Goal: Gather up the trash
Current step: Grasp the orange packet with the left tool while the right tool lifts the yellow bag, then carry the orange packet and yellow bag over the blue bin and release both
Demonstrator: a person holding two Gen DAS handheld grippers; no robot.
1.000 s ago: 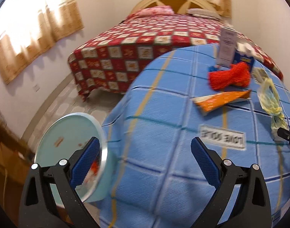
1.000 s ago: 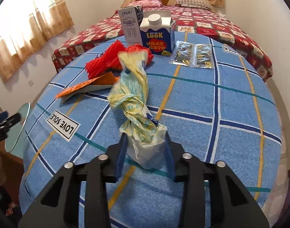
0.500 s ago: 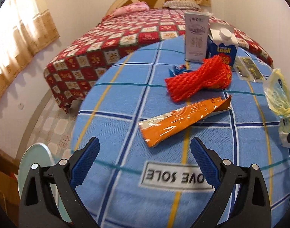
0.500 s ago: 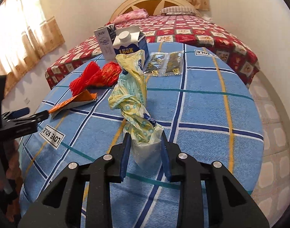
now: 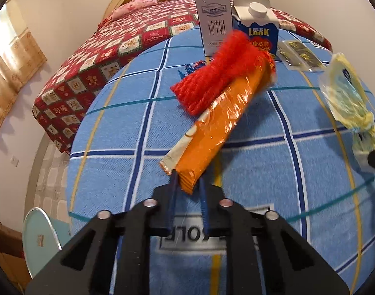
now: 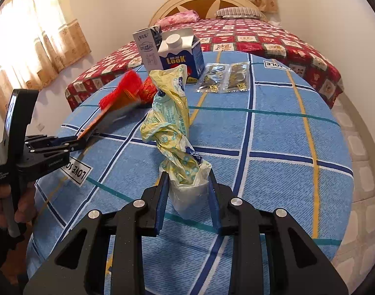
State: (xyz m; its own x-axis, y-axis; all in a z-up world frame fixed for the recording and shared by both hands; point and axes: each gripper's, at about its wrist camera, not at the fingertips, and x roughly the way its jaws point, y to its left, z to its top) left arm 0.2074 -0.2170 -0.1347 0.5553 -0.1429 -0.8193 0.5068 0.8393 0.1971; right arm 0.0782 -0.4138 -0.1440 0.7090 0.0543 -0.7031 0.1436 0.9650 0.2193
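Blue checked tablecloth [image 5: 128,132] fills my views. My left gripper [image 5: 187,186], just closed, pinches the glossy orange wrapper [image 5: 212,132] at centre frame; my right gripper [image 6: 187,186] clamps a crumpled yellow bag [image 6: 172,123].

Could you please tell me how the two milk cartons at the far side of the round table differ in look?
The blue carton has a gabled top with a round white cap; the white carton is a slimmer box showing no cap. The blue carton reads "LooK"; the white carton bears Chinese characters. Both stand upright, side by side.
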